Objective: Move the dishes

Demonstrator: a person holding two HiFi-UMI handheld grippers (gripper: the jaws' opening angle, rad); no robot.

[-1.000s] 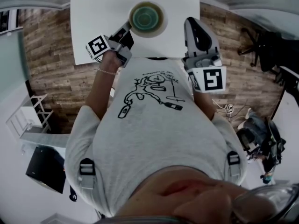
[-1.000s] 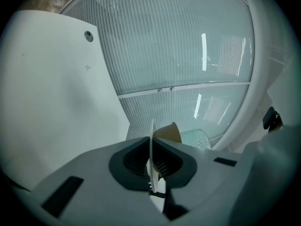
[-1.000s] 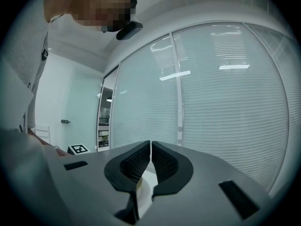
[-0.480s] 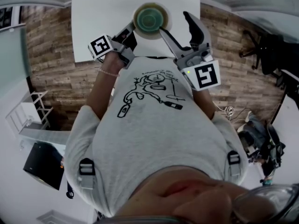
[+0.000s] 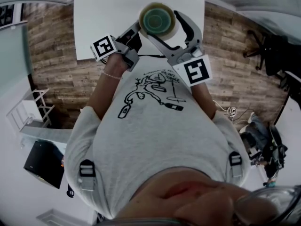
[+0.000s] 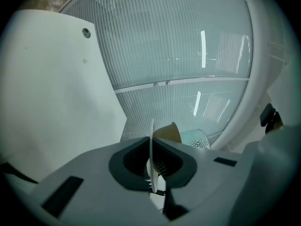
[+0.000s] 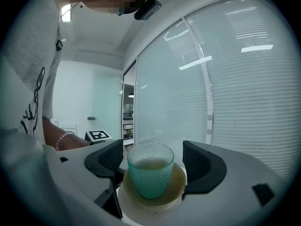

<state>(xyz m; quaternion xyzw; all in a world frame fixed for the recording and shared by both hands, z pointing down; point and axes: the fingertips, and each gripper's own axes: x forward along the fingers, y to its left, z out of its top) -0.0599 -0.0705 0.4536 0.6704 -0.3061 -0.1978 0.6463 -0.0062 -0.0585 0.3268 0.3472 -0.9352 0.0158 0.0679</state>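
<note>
Teal glass (image 7: 149, 173) in olive bowl (image 7: 181, 185) on white plate (image 7: 141, 213), stack at my 12 o'clock over the table (image 5: 103, 13).
Left gripper (image 6: 151, 160) pinches the plate rim to carry; right gripper (image 7: 153, 160) straddles the stack wide open, likely guarding against tipping.
</note>
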